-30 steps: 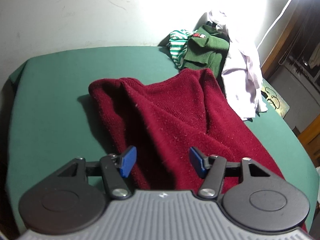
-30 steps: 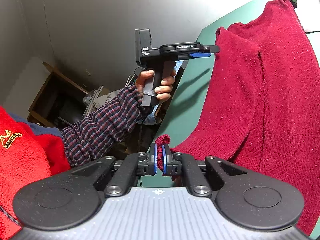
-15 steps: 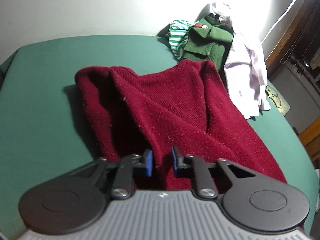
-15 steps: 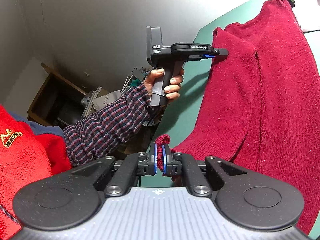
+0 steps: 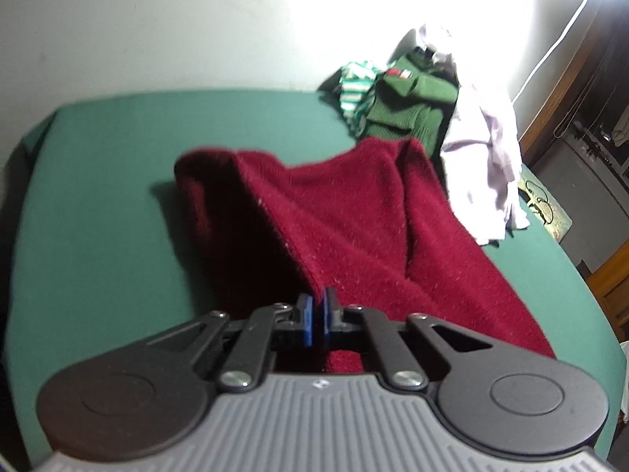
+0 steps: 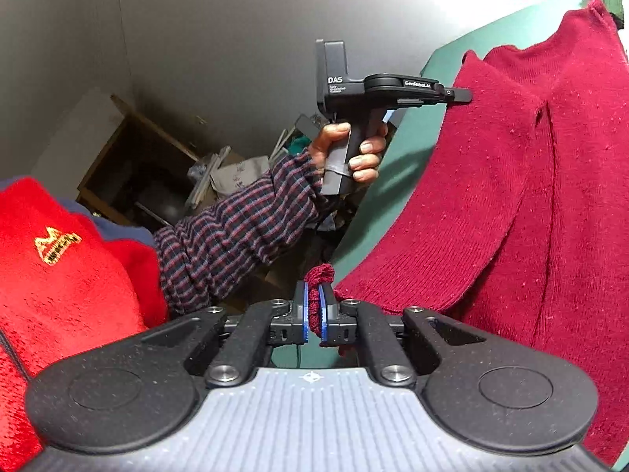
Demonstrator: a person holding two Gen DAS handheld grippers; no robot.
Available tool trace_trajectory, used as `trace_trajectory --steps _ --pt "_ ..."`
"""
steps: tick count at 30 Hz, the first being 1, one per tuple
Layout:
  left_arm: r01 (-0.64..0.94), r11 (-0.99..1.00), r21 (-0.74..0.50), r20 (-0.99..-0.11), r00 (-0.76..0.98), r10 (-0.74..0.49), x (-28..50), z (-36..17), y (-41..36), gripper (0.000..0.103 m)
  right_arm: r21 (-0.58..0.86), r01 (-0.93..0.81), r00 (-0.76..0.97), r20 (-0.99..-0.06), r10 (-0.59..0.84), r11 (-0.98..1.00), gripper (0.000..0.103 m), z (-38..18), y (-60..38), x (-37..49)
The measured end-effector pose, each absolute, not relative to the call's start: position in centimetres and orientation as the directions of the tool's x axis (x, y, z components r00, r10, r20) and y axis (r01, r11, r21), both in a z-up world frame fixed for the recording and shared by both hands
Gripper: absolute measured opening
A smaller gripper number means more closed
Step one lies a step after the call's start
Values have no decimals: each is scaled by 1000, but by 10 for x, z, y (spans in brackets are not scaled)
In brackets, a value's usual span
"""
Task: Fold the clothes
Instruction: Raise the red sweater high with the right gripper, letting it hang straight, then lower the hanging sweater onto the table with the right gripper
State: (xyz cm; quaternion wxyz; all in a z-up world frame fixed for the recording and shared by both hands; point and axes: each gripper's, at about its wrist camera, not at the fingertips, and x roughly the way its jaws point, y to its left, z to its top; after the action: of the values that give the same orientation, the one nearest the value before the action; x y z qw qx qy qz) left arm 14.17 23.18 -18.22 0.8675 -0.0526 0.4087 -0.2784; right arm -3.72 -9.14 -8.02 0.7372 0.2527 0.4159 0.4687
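Observation:
A dark red knitted sweater (image 5: 354, 216) lies lengthwise on the green table (image 5: 98, 196), its left side raised in a fold. My left gripper (image 5: 316, 314) has its blue pads pinched together, the jaws closing down on that raised edge of the knit. In the right wrist view the same left gripper (image 6: 462, 95), held by a hand, meets the sweater (image 6: 530, 196) at its left border above the table (image 6: 440, 55). My right gripper (image 6: 313, 306) is shut on a bunched corner of the sweater at the near end, with red knit poking out above the pads.
A pile of clothes sits at the table's far right: a green sweater (image 5: 409, 106), a green-and-white striped piece (image 5: 354, 86) and a pale lilac garment (image 5: 487, 149). A plaid sleeve (image 6: 236, 232) and a red fleece (image 6: 59, 275) fill the left. Wooden furniture (image 5: 613, 295) stands beyond the table's right edge.
My left gripper went from wide open over the sweater to shut on its raised left edge. The right gripper kept its grip on the bunched corner and barely moved.

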Motion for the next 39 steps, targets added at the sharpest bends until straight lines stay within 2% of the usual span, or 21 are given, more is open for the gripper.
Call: trace_trajectory --steps 3,12,13,15,17,20,23,26,28,32,36,39 --pt "437 847 -302 -705 496 -507 141 -194 229 1 758 -475 206 -397 894 446 6 -83 -91 -35" --pt "440 847 -300 -707 493 -506 140 -202 232 6 727 -481 163 -476 864 491 6 -89 -84 -35" --pt "444 846 -296 -707 493 -507 139 -201 232 9 721 -482 155 -488 859 497 6 -92 -83 -36" --pt "453 845 -286 -704 498 -506 136 -199 233 27 705 -491 134 -519 844 511 7 -97 -80 -37" --pt "461 848 -261 -705 509 -494 132 -196 233 32 687 -499 118 -549 827 527 7 -102 -78 -40" --pt "453 868 -205 -699 553 -454 125 -189 238 32 675 -500 99 -578 810 543 10 -108 -75 -41" --pt "439 891 -116 -651 644 -402 110 -172 242 31 667 -502 87 -594 800 550 10 -113 -72 -41" --pt "483 872 -80 -621 660 -422 97 -164 234 31 668 -502 67 -602 796 548 11 -117 -68 -39" --pt "523 850 -60 -640 633 -435 93 -172 224 32 682 -503 27 -602 798 531 11 -118 -64 -37" --pt "555 832 -4 -710 584 -393 91 -205 206 33 742 -510 17 -498 867 436 13 -101 -66 -26" --pt "548 836 -7 -704 591 -393 88 -216 208 39 678 -531 90 -551 829 509 16 -101 -59 -16" --pt "548 837 -16 -707 586 -397 90 -219 210 44 626 -554 96 -607 789 549 24 -110 -48 -14"
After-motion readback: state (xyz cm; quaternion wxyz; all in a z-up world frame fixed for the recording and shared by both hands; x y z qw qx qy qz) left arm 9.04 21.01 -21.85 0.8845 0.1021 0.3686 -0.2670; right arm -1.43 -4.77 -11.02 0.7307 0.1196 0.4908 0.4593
